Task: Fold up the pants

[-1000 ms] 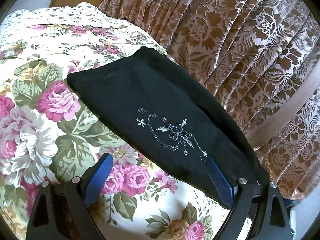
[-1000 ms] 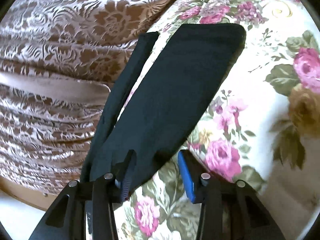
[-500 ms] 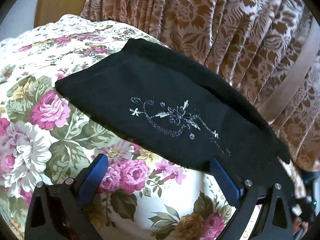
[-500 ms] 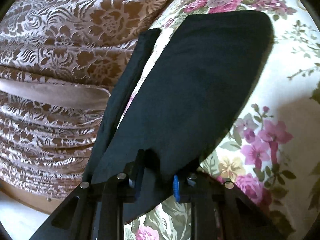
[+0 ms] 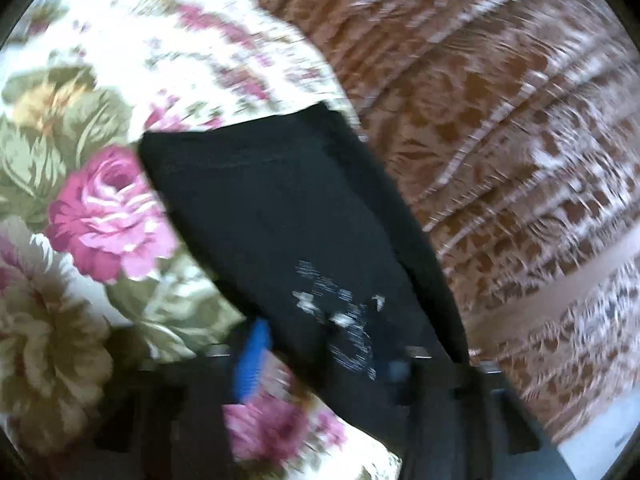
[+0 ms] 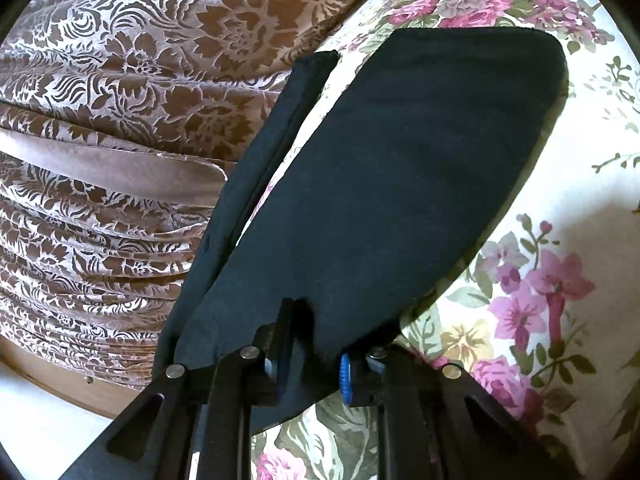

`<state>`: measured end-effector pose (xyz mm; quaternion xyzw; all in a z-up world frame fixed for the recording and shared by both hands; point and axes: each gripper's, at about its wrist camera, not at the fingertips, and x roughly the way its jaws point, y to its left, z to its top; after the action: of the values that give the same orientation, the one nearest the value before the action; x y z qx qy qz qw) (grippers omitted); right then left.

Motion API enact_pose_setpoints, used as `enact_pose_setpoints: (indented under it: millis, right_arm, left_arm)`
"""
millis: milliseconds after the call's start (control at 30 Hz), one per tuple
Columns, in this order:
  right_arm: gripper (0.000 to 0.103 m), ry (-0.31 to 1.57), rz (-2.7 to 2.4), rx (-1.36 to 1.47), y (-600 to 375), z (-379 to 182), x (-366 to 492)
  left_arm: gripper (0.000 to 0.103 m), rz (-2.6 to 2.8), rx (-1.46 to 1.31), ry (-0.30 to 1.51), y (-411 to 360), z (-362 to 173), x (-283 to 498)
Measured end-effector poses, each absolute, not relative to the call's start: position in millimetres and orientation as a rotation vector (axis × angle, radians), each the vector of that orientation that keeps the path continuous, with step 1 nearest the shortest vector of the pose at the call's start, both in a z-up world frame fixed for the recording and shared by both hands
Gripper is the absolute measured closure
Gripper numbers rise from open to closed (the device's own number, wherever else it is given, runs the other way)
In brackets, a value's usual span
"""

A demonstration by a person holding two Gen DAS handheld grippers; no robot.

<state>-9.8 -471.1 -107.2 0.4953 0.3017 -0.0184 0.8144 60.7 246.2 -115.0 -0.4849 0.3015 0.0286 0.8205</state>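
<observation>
Black pants [image 5: 280,208] with silver embroidery lie on a floral bedspread [image 5: 80,200], near its edge. The left wrist view is blurred. My left gripper [image 5: 324,364] straddles the near edge of the pants and its jaws are closing, with the cloth between them and the blue left pad [image 5: 252,360] still showing beside it. In the right wrist view the pants [image 6: 400,168] stretch away from my right gripper [image 6: 310,368], whose jaws are closing tight on a bunched fold of the near hem. A narrower black strip of the pants [image 6: 272,140] runs along the bed's edge.
Brown and silver patterned drapery [image 5: 500,120] hangs past the bed's edge, at the left in the right wrist view [image 6: 120,80]. The floral bedspread [image 6: 540,280] spreads out to the right of the pants. A wooden strip [image 6: 60,384] shows at lower left.
My left gripper has swung in over the pants' edge and its jaws have narrowed from wide open. My right gripper's jaws have drawn in onto the hem and now pinch it.
</observation>
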Motion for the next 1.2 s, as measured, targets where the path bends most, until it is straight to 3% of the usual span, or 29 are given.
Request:
enact_pose_setpoints:
  millis: [33,67,333,433,967,1200]
  right_arm:
    - [0.087,0.645,-0.042,1.052,-471,-107,-9]
    - [0.087,0.647,-0.046,1.046,-471,-107,-9]
    - [0.095,0.672,-0.083,1.022,-471,-108,-1]
    - [0.096,0.679,-0.098,1.003,-469,-108,3]
    - [0.096,0.522,-0.106,0.864,-465,-48,-25]
    - [0.096,0.541,-0.081,0.861,-469,-38,-58]
  left_arm:
    - [0.083,0.062,-1.053,0.642,249,-118,62]
    - [0.085,0.055,-1.074,0.639,252,-120,65]
    - [0.085,0.018,-1.023,0.633,251,-120,83]
    - [0.095,0.023,-0.988,0.674,249,-121,92]
    - [0.097,-0.029,-0.840,0.559,242,-45,48]
    - [0.097,-0.017,-0.825,0.621,248,-44,2]
